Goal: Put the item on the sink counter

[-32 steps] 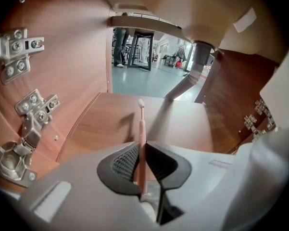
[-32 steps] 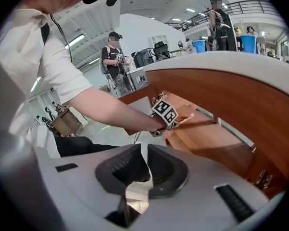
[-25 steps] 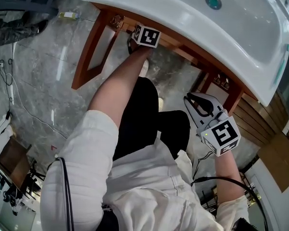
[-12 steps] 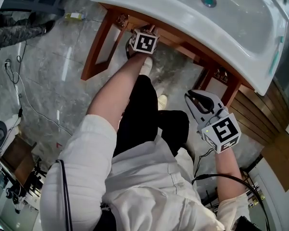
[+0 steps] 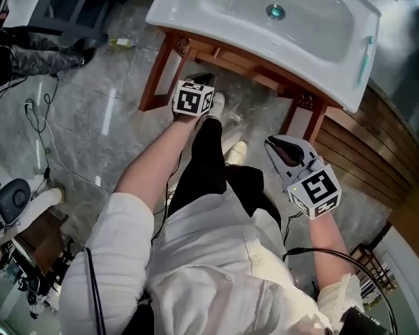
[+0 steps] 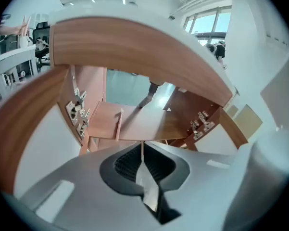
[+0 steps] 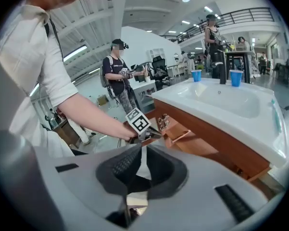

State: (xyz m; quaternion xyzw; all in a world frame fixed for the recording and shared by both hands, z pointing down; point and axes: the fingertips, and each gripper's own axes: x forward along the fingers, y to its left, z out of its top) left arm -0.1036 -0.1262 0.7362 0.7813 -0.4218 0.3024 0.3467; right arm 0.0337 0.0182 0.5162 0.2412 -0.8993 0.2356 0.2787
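Head view shows left tool (image 5: 201, 79) and right tool (image 5: 274, 145), both just closing on nothing, before the sink (image 5: 216, 5) (item maybe the toothbrush (image 5: 366, 49) on its rim); lifting could bump the edge.

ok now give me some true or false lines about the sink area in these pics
The white ceramic sink basin rests on a reddish-brown wooden stand: true.
A slim teal toothbrush lies on the basin's right-hand rim in the head view: true.
The two plastic cups at the basin's far side are red: false, both are blue.
The floor under the stand is green carpet: false, it is glossy grey stone.
The basin holds a stack of plates: false, its bowl shows only a round teal drain.
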